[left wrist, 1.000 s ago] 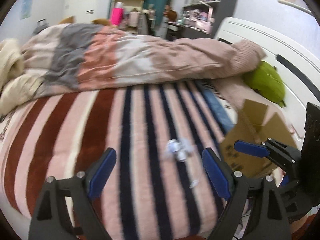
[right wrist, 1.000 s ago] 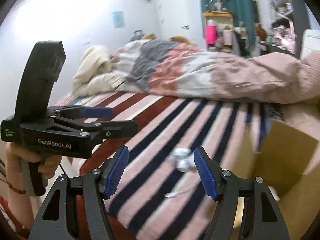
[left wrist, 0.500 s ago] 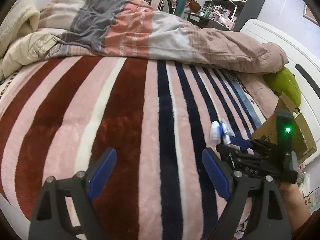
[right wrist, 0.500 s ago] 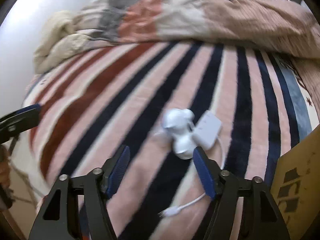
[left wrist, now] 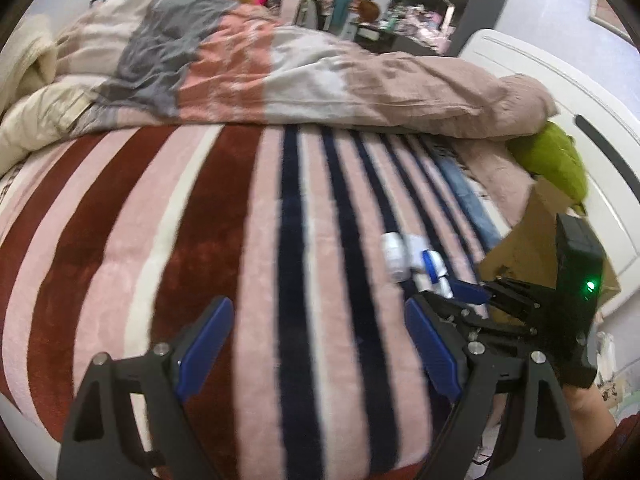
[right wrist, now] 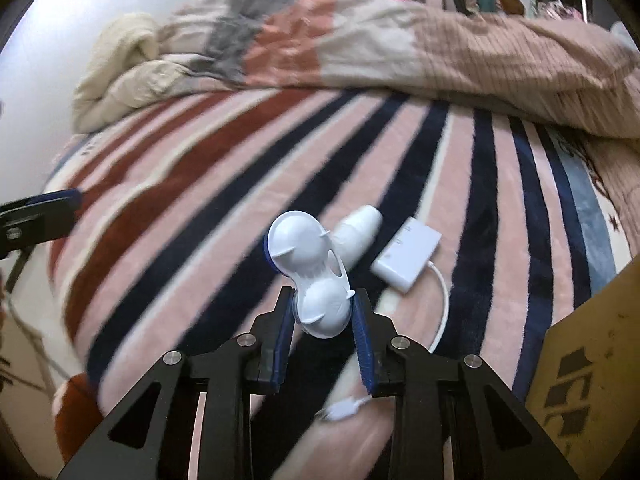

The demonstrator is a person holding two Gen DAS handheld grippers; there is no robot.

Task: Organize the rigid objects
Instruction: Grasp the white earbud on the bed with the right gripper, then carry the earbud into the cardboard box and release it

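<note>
A white two-lobed plastic piece (right wrist: 304, 248) rests on the striped blanket (right wrist: 180, 184), and my right gripper (right wrist: 323, 297) is closing on it. Both blue pads touch the sides of its lower lobe. Right behind it lie a white rounded cap (right wrist: 360, 228) and a white adapter box (right wrist: 406, 254) with a white cable (right wrist: 442, 304). In the left wrist view the same white piece (left wrist: 394, 256) shows beside the right gripper (left wrist: 450, 278). My left gripper (left wrist: 318, 312) hangs open over the blanket (left wrist: 208, 220) with nothing between its fingers.
A cardboard box (right wrist: 592, 360) stands at the bed's right edge, also seen in the left wrist view (left wrist: 528, 236). A bunched quilt (right wrist: 400, 40) covers the far half of the bed. A green cushion (left wrist: 556, 160) lies by the white headboard (left wrist: 560, 84).
My right gripper came down onto the white two-lobed piece and its jaws narrowed onto the lower lobe. The left gripper sank a little, still open.
</note>
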